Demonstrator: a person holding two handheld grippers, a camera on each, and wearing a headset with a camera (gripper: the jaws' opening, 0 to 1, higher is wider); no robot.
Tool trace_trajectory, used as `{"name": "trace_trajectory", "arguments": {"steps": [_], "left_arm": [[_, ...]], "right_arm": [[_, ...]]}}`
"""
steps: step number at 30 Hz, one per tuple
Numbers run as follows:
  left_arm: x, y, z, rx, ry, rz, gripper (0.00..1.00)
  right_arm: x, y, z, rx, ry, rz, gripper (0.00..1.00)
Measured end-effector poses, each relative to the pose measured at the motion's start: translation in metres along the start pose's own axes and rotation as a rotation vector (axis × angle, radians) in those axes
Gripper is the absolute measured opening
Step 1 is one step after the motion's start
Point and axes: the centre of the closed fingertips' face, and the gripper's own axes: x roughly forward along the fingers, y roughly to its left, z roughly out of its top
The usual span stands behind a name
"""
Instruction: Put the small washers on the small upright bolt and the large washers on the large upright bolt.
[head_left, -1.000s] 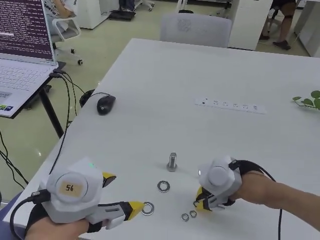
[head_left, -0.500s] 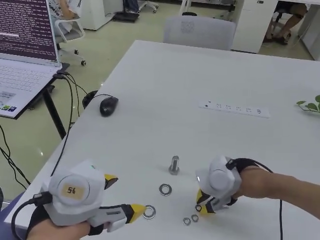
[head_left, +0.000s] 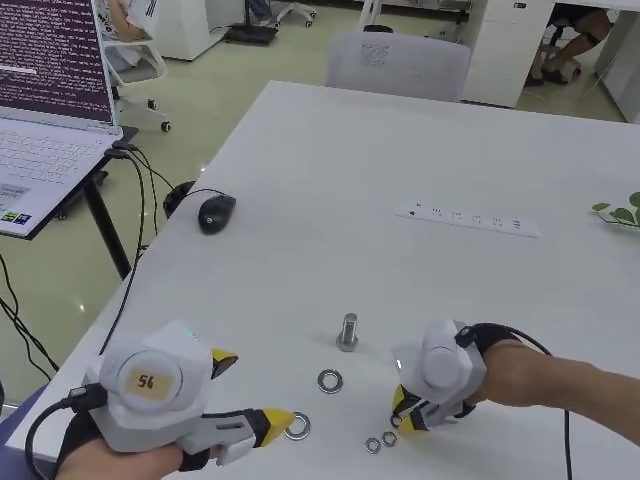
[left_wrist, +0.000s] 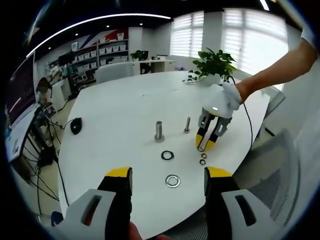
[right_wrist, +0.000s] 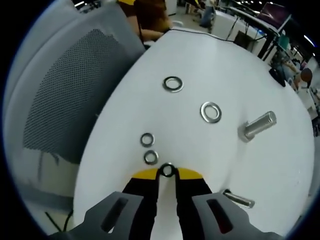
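Note:
My right gripper (right_wrist: 167, 173) is shut on a small washer (right_wrist: 167, 170), held low over the white table (head_left: 330, 170). Two more small washers (right_wrist: 147, 139) (right_wrist: 151, 157) lie just ahead of its tips. The large upright bolt (head_left: 347, 332) stands mid-table. In the left gripper view the small upright bolt (left_wrist: 187, 124) stands to its right, close to the right gripper (left_wrist: 209, 142). Two large washers (head_left: 329, 380) (head_left: 297, 427) lie flat. My left gripper (head_left: 250, 392) is open near the front edge, with the nearer large washer (left_wrist: 173, 180) just ahead of its jaws.
A black mouse (head_left: 214, 212) and its cable lie at the table's left edge. A white power strip (head_left: 468, 217) is farther back, with a plant (head_left: 622, 208) at the right. A laptop (head_left: 40, 100) stands on a side stand at the left, and a grey chair (head_left: 398, 62) is behind the table.
My right gripper has taken up a small washer in its tips and drawn back slightly toward me. The left gripper has stayed where it was.

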Motion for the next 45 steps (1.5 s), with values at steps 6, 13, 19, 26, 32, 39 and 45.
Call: {"name": "trace_trajectory", "arguments": {"steps": [6, 13, 19, 26, 32, 39, 45], "left_arm": [[-0.003, 0.002, -0.005, -0.005, 0.006, 0.005, 0.58], [-0.002, 0.002, -0.006, 0.0, 0.009, 0.005, 0.57], [-0.002, 0.001, -0.005, 0.001, 0.007, 0.005, 0.57], [-0.003, 0.002, -0.006, -0.003, 0.006, 0.006, 0.57], [-0.001, 0.002, -0.004, -0.003, 0.004, 0.002, 0.57], [0.002, -0.002, 0.001, 0.008, 0.0, -0.008, 0.58], [0.004, -0.005, 0.002, 0.012, 0.0, -0.015, 0.58]], "right_arm": [[-0.001, 0.0, -0.002, 0.058, -0.012, -0.037, 0.14], [-0.005, 0.001, -0.008, 0.11, -0.014, -0.051, 0.14], [-0.01, 0.0, -0.015, 0.167, -0.028, -0.069, 0.14], [-0.027, -0.01, -0.021, 0.264, -0.067, -0.126, 0.13], [-0.053, -0.026, -0.029, 0.337, -0.098, -0.201, 0.13], [-0.085, -0.048, -0.027, 0.33, -0.111, -0.262, 0.13], [-0.097, -0.067, -0.023, 0.319, -0.105, -0.287, 0.13]]}}
